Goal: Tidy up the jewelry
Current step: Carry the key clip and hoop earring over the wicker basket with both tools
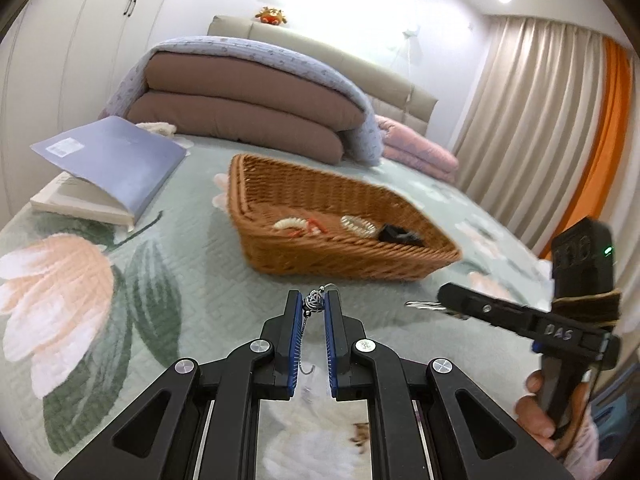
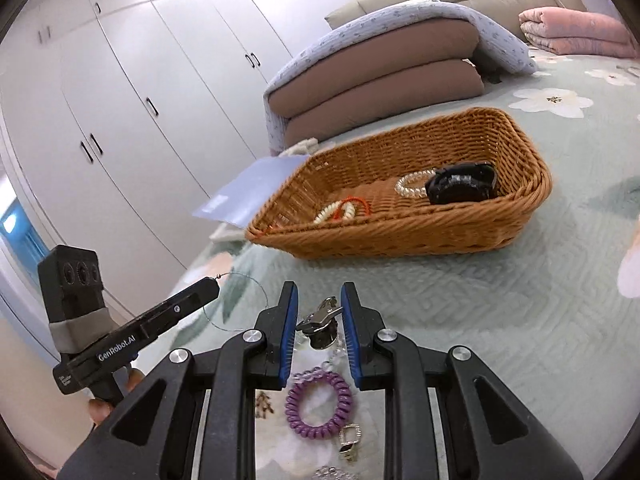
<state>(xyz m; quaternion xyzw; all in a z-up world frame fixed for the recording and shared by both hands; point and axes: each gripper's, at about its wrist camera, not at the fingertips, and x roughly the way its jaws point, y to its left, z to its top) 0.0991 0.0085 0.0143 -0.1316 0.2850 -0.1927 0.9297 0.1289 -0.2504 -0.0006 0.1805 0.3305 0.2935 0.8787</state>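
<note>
The left gripper [image 1: 313, 306] pinches a small silver heart-shaped earring [image 1: 313, 301] between its blue pads, with a thin wire hoop hanging from it. The right gripper [image 2: 320, 312] clamps a silver metal hair clip [image 2: 322, 318]. Both hover above a pale green floral bedspread [image 1: 192, 264]. Just below the right gripper, on the bedspread, lie a purple coil hair tie [image 2: 319, 405] and a small gold buckle piece [image 2: 350, 436]. Farther off sits a wicker basket [image 2: 400, 236] holding a pearl bracelet [image 2: 412, 185], a cream and orange coil tie [image 2: 340, 209] and a black clip [image 2: 460, 186]. Beyond it lie a blue book [image 1: 116, 160] and folded brown quilts [image 1: 244, 100].
</note>
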